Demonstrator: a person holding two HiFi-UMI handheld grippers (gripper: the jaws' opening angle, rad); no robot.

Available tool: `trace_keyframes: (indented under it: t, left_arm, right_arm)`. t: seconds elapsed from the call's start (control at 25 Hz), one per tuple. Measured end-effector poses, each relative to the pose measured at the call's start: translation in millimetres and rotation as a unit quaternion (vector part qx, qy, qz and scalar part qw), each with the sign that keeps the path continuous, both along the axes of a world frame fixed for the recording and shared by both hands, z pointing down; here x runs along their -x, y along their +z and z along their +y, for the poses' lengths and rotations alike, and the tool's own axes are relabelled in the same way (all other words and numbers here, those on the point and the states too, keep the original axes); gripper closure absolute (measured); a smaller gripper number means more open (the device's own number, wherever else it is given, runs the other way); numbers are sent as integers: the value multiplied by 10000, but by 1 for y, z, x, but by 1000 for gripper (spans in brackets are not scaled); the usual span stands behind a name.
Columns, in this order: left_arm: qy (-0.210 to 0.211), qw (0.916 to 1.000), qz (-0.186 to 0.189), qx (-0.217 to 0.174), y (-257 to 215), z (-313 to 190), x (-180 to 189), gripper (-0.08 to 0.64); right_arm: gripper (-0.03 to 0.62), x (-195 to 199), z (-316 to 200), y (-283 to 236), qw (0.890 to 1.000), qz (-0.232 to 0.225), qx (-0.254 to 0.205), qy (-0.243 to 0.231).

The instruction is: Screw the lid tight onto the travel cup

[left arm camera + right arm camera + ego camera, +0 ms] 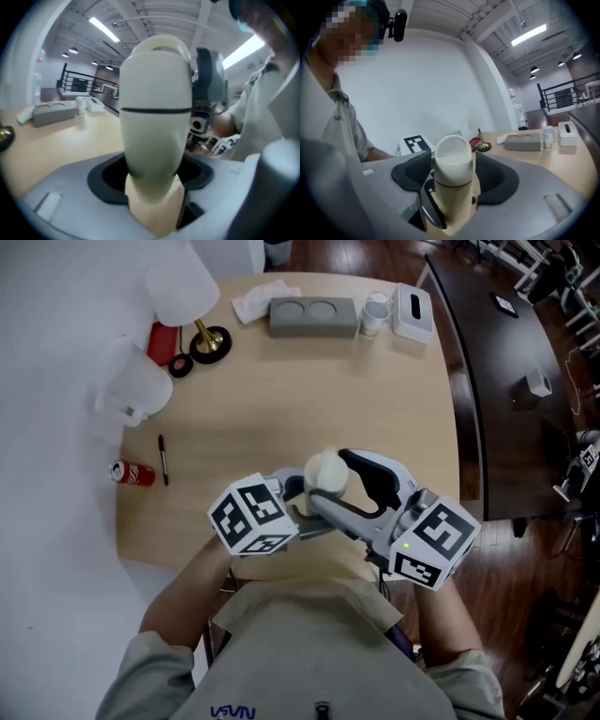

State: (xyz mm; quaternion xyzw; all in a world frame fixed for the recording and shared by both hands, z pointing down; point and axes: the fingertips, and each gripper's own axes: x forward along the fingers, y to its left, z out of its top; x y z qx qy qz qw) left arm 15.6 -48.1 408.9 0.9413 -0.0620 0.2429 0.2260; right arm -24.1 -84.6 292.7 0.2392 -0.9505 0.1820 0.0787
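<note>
A cream travel cup [326, 474] stands upright between my two grippers, close to my chest, above the near edge of the wooden table [309, 399]. Its white lid [157, 70], with a loop handle, sits on top of the beige body [154, 206]. My left gripper [302, 504] is shut on the lower body of the cup [157, 140]. My right gripper [336, 507] faces it from the other side, its jaws closed on the body [452, 197] below the lid [452, 159]. A dark strap hangs at the cup's left in the right gripper view.
At the table's far edge sit a grey two-hole holder [314, 317], a small glass [374, 313], a tissue box [412, 311] and a crumpled tissue [260, 301]. A brass stand [210, 341], a pen [162, 459] and a red can [133, 473] lie left. A dark table [497, 381] stands right.
</note>
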Motion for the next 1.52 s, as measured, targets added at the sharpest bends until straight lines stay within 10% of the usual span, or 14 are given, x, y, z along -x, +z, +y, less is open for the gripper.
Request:
trace_keyframes:
  t: [0.12,0.32,0.56,0.76,0.96,1.32,1.52]
  left_arm:
    - [1143,9898,660,539,-24,31,2,247]
    - [2709,9542,705,1061,-41,70,15,247]
    - [3493,9229,777,1419,-60,92,19,247]
    - [3731,9138,669,1456,-63,100,16,247]
    - [3476,9253,588,1395,-54,89,16,247]
    - [1207,9913,-454,261,-2,11,-1,247]
    - [-332,9867,-1504,-526,20,-29,0,247]
  right_arm:
    - [304,-6,13,-20,9950,-605,290,-735]
    - [302,-12,25,-33,9735,-1239,738,-1774]
    - [296,-7,46,-35,9400,-1683,1096,-2759]
    - [296,-1,53,-40,9248,-1989,1125,-3043]
    - [305,1,43,-36,9421,-1811,934,-2663]
    - [305,-2,-9,1,9964,-296,421,-669]
    - [306,-10,-31,18,9982,346,220,442]
